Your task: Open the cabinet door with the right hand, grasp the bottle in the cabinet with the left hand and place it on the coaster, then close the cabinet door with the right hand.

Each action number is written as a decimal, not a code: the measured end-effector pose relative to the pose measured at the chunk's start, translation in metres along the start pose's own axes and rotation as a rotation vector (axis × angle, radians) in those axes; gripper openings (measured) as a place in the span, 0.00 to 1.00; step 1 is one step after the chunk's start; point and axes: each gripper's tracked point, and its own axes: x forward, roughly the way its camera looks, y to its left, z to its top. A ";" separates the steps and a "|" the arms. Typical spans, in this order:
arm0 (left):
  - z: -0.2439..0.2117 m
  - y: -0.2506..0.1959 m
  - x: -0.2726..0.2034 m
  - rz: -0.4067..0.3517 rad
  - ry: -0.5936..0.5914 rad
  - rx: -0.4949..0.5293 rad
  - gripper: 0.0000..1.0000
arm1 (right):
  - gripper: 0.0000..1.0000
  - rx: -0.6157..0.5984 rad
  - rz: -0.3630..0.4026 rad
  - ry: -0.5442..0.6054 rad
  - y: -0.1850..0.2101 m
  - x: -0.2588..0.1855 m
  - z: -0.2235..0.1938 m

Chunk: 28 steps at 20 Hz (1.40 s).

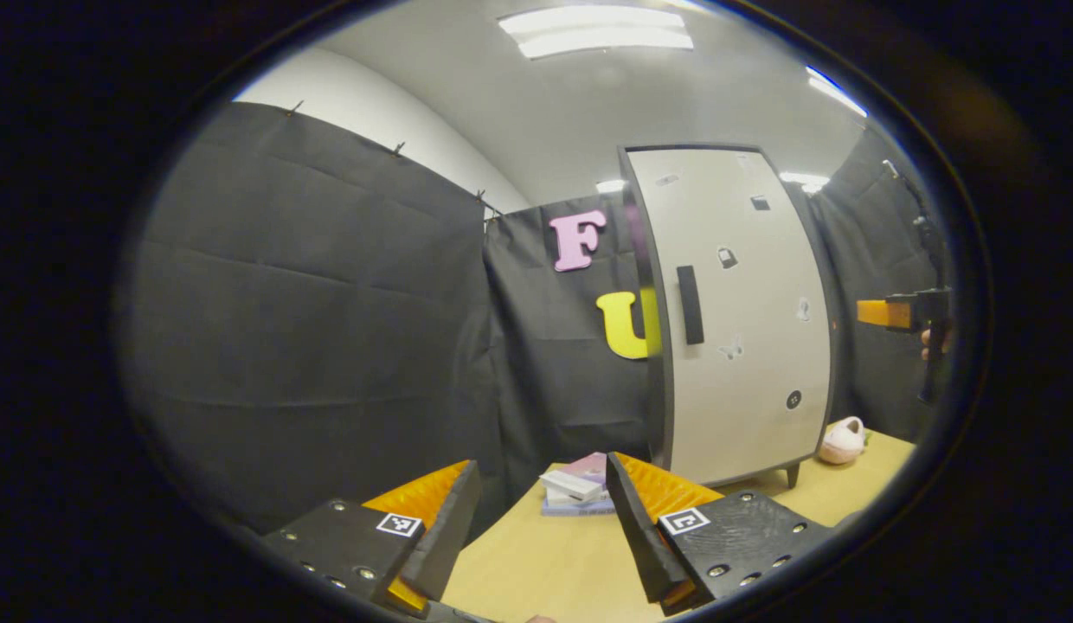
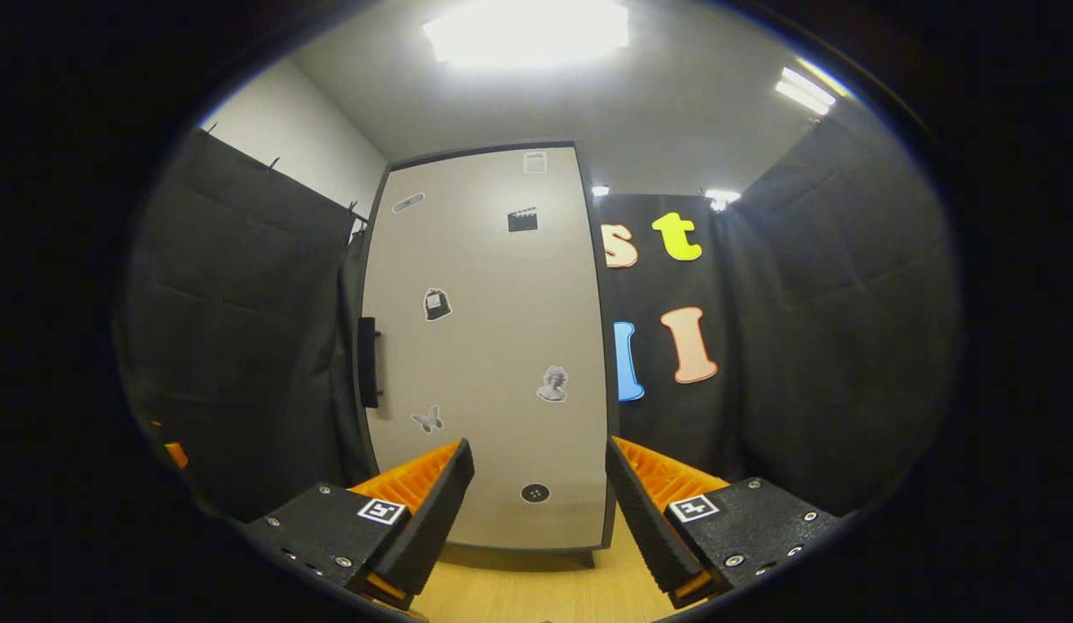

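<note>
My left gripper (image 1: 543, 519) and right gripper (image 2: 539, 510) both gape wide, holding nothing. The cabinet (image 2: 493, 346) stands on the tabletop (image 1: 545, 562), its door closed, the handle (image 2: 369, 362) on its left edge.

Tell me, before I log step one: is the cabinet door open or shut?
Shut: the cabinet door lies flush in its frame, its handle untouched, and no interior shows.

A staged recording booth, not a lived-in home: black cloth (image 1: 311, 303) pinned up as walls, ceiling light panels (image 2: 528, 30) overhead, a lone cabinet (image 2: 489, 346) dotted with stickers standing on a wooden bench (image 1: 554, 562).
</note>
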 end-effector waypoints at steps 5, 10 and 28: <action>0.000 0.032 -0.012 0.054 -0.002 0.015 0.84 | 0.94 -0.008 0.050 -0.005 0.036 0.023 0.003; -0.003 0.064 -0.022 0.107 0.005 0.013 0.87 | 0.94 0.003 0.107 -0.017 0.076 0.047 0.009; -0.024 0.160 -0.039 0.243 0.038 0.021 0.84 | 0.85 0.009 0.214 -0.035 0.210 0.146 0.024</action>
